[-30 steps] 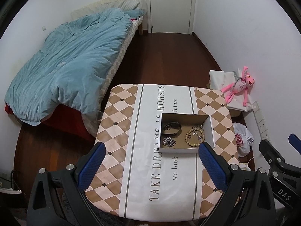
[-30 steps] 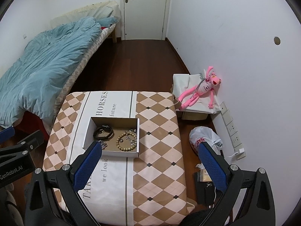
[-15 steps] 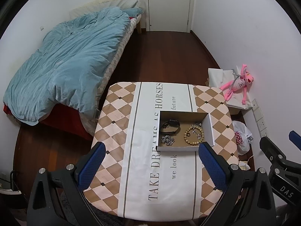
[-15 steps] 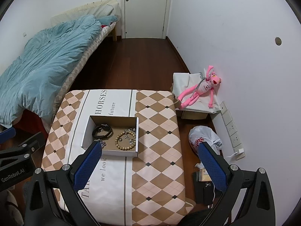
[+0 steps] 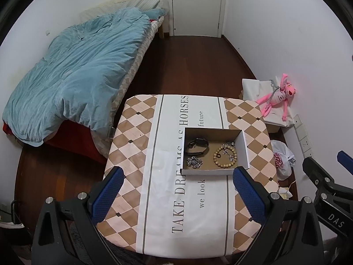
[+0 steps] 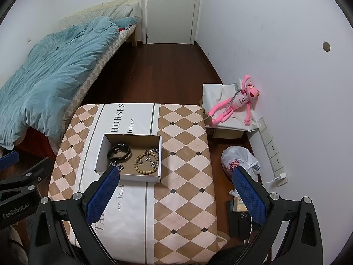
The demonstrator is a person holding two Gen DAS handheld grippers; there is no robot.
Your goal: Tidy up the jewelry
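An open white cardboard box (image 5: 242, 148) (image 6: 100, 152) sits on the patterned table (image 5: 154, 176) (image 6: 187, 176). Inside lie a black band (image 5: 197, 146) (image 6: 119, 151), a silver chain (image 5: 194, 162) (image 6: 117, 165) and a wooden bead bracelet with charms (image 5: 225, 158) (image 6: 147, 162). My left gripper (image 5: 178, 190) is open and empty, held high above the table's near edge. My right gripper (image 6: 176, 190) is open and empty, also high above the table, right of the box.
A bed with a blue duvet (image 5: 72, 77) stands left. A pink plush toy (image 6: 236, 103) lies on a white box by the right wall. A plastic bag (image 6: 239, 163) and cables lie on the wood floor. A closed door (image 5: 196, 6) is at the back.
Both grippers have risen and drawn back slightly, so the table and box look a little smaller and farther. Nothing in the box has moved. Both stay open.
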